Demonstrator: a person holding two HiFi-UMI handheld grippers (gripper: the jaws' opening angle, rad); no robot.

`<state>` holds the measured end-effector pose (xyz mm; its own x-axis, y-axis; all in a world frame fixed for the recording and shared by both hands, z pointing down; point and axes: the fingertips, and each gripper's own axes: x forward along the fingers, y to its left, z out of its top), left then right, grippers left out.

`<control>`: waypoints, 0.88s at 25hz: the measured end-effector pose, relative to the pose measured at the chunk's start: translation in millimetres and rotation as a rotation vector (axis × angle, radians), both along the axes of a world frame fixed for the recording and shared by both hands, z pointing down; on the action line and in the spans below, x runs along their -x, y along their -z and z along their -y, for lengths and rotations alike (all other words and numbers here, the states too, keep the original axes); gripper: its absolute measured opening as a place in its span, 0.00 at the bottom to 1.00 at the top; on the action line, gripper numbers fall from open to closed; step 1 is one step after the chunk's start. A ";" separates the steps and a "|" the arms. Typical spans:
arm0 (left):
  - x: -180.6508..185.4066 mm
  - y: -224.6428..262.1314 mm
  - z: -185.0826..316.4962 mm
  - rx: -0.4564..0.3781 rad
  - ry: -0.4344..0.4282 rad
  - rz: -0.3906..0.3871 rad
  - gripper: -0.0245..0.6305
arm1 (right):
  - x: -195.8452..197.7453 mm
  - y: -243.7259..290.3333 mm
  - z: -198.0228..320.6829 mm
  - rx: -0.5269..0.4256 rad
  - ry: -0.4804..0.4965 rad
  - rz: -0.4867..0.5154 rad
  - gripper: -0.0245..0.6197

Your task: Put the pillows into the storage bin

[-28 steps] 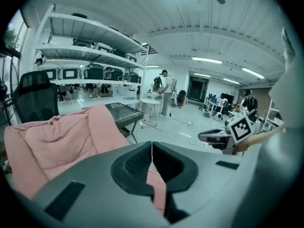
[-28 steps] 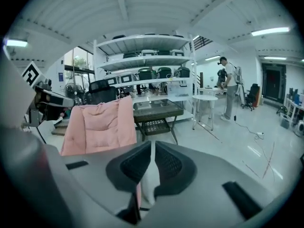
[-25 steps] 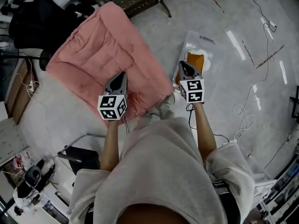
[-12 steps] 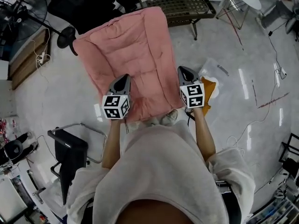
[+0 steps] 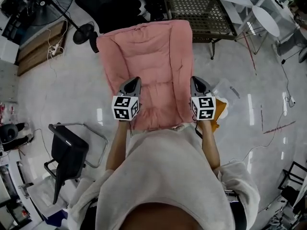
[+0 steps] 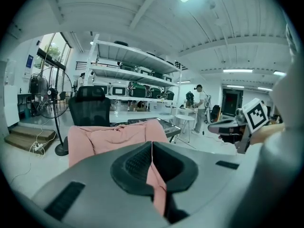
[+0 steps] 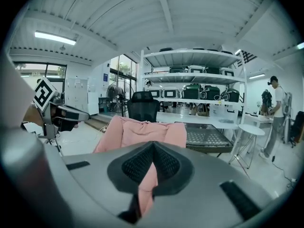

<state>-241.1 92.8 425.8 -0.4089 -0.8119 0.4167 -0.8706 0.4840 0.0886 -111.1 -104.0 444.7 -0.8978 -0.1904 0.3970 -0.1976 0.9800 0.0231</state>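
Observation:
A big pink quilted pillow [image 5: 148, 71] hangs out in front of me above the floor, held by its near edge. My left gripper [image 5: 135, 80] is shut on the pillow's near left corner, and pink cloth [image 6: 157, 186] shows pinched between its jaws. My right gripper [image 5: 196, 79] is shut on the near right corner, with a fold of the pillow [image 7: 147, 182] caught in it. In both gripper views the pink pillow [image 7: 142, 132] stretches away ahead. A dark mesh bin on legs [image 5: 199, 11] stands just beyond the pillow's far edge. An orange pillow [image 5: 220, 110] lies on the floor by my right hand.
A black office chair [image 5: 67, 147] stands at my left. A floor fan [image 5: 86, 32] and a wooden step [image 5: 41, 44] are at the far left. A round white table [image 5: 265, 19] stands at the far right. Cables [image 5: 288, 99] trail over the glossy floor. A person [image 7: 275, 108] stands by the shelves.
I have turned, so the pink pillow has swung from the upper left to straight ahead, towards the mesh bin. Both grippers stay shut on it. The orange pillow now lies beside my right hand.

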 end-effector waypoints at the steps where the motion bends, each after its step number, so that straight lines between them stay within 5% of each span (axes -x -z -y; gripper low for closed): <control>1: 2.9 0.4 -1.6 -0.004 0.005 0.002 0.06 | 1.7 1.5 -2.2 -0.002 0.002 0.002 0.04; 22: -1.2 0.0 5.6 -0.022 -0.041 0.000 0.06 | -9.9 0.1 -9.9 -0.009 -0.027 -0.015 0.03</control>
<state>-240.0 87.2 425.8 -0.3750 -0.8368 0.3989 -0.8897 0.4457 0.0987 -101.2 -94.1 444.6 -0.8864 -0.2182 0.4084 -0.2238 0.9740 0.0346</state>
